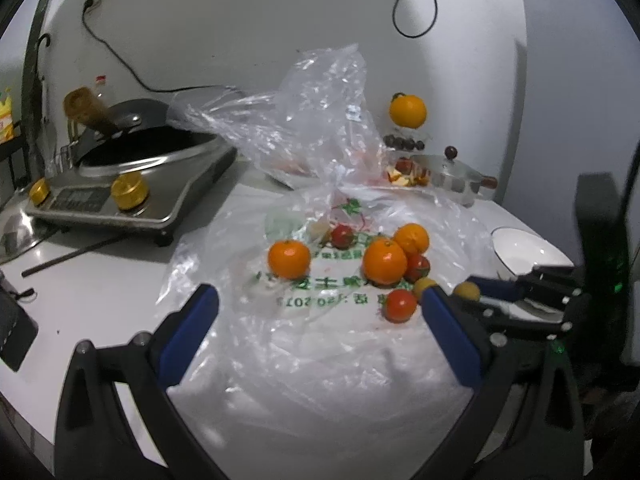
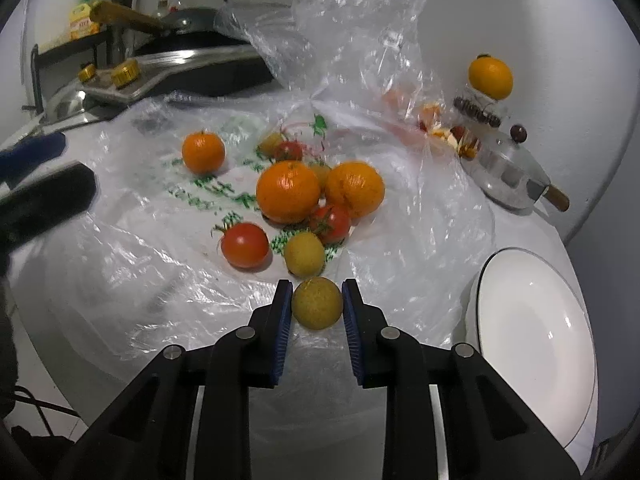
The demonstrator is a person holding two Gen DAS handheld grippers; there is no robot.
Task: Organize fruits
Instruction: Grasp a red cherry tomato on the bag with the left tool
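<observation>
Fruit lies on a spread clear plastic bag: three oranges, one apart at the left and two side by side, red tomatoes and small yellow fruits. My right gripper is shut on a small yellow fruit at the bag's near edge; the blue pads press both its sides. In the left wrist view that same yellow fruit shows at the right gripper's tips. My left gripper is open above the bag, nothing between its fingers.
A white plate sits to the right of the bag. A glass pot with lid and a yellow fruit on a stand are behind it. A cooker with a wok occupies the back left, cable running to the wall.
</observation>
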